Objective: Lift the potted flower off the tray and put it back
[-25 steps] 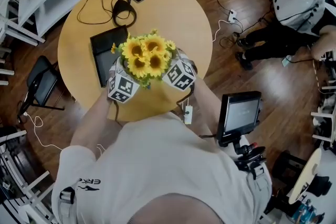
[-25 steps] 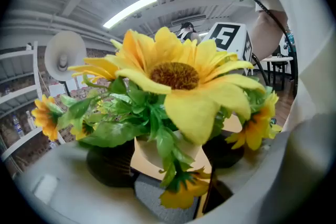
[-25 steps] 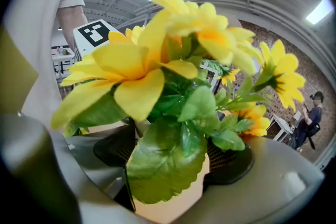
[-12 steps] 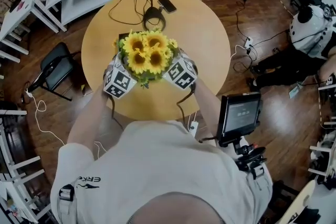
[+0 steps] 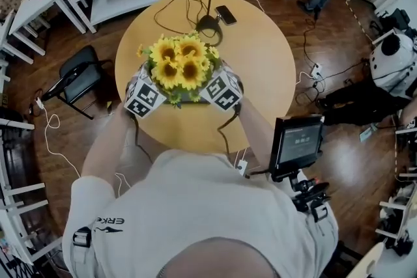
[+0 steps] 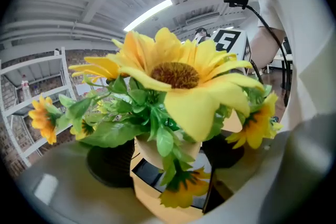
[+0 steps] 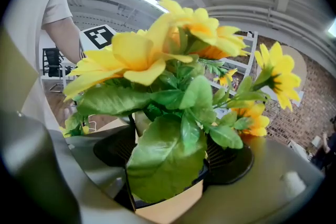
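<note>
Overhead; gripper views close on flowers (image 6: 176, 75)

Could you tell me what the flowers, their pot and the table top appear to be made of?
Flowers: likely artificial, fabric or plastic; petals uniformly flat, matte.
Pot: cream, matte; perhaps ceramic or plastic.
Table: wood or wood-look laminate; smooth, even tan.

- Shirt (image 5: 195, 205): pale cream T-shirt, short sleeves.
- Dark logo print (image 5: 109, 226) on the left sleeve, at 8 o'clock in the head view; a black strap buckle (image 5: 81, 241) sits just toward 7 o'clock of it.
- Left tool (image 6: 168, 157): grey shell, round black pads (image 6: 110, 165); white marker cube (image 5: 144, 99) with black squares.
- Right tool (image 7: 173, 157): same grey shell, black ribbed pads (image 7: 228, 162); matching cube (image 5: 222, 90).
- Thin black cable (image 5: 220, 131) leaves the right cube toward 6 o'clock.
</note>
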Demonstrator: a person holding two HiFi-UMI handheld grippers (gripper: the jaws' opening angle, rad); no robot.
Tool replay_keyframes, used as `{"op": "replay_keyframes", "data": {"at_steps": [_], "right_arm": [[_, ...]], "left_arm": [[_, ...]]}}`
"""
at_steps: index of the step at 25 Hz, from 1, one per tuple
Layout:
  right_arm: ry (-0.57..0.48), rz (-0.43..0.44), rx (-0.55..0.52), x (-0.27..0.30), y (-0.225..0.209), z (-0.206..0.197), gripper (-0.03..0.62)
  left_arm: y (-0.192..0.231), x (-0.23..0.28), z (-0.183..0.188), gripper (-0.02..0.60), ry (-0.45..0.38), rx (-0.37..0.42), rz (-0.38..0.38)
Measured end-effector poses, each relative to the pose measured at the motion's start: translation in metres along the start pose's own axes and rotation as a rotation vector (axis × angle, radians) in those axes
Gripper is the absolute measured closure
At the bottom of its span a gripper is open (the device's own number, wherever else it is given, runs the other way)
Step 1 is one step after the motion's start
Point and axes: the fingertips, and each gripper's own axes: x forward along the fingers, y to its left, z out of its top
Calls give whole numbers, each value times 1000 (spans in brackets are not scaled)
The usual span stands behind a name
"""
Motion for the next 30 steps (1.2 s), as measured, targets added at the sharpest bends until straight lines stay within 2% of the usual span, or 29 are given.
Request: {"op": "replay_keyframes", "data": {"at_steps": [6, 13, 30], "right_arm": [[-2, 7, 5, 17, 6, 9, 169], [34, 2, 35, 27, 4, -4, 169], [158, 46, 156, 59, 16, -78, 169]], "left_arm": [[13, -9, -12, 178, 11, -3, -4], [12, 3, -22, 178, 11, -19, -43], [-19, 52, -85, 177, 79, -111, -176]]}}
